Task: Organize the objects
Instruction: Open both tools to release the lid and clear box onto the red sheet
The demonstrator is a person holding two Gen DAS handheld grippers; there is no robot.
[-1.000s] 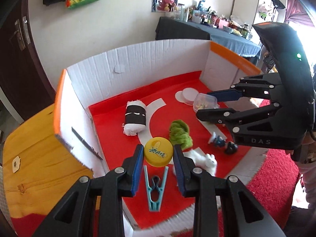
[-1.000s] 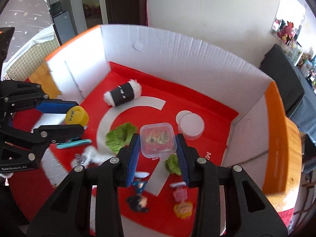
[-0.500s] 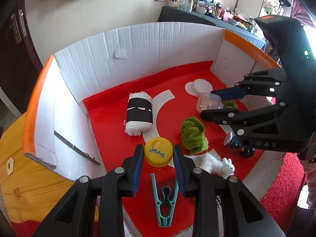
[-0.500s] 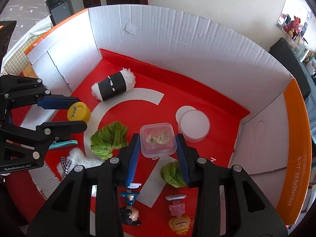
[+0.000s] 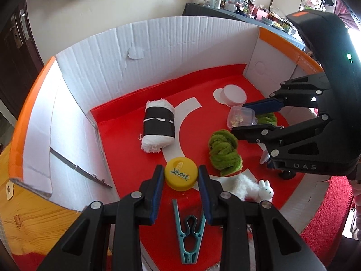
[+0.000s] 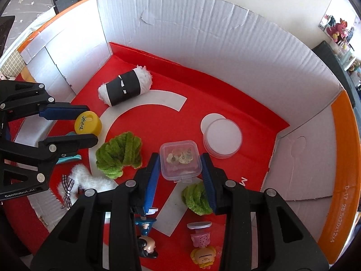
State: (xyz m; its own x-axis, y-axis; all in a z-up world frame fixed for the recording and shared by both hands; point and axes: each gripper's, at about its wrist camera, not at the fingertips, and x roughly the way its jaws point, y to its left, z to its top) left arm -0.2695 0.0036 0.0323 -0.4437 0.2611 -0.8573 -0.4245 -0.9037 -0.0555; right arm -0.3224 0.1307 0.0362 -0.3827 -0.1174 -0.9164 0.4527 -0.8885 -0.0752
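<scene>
My left gripper [image 5: 180,176] is shut on a yellow bottle cap [image 5: 181,173], held above the red floor of a cardboard box [image 5: 108,54]; it also shows in the right wrist view [image 6: 88,123]. My right gripper [image 6: 180,164] is shut on a small clear plastic case [image 6: 180,159] with earrings inside, held over the box floor; the case also shows in the left wrist view [image 5: 241,117].
On the box floor lie a white towel roll with a black band [image 5: 159,126], a green chenille bundle [image 5: 224,152], a second green bundle [image 6: 197,197], a white round lid [image 6: 223,137], a teal clothespin [image 5: 189,232], a white fluffy rabbit [image 5: 252,187] and small figurines [image 6: 146,237].
Both grippers have moved forward and lower into the box with their objects still held. The box contents look nearer and larger.
</scene>
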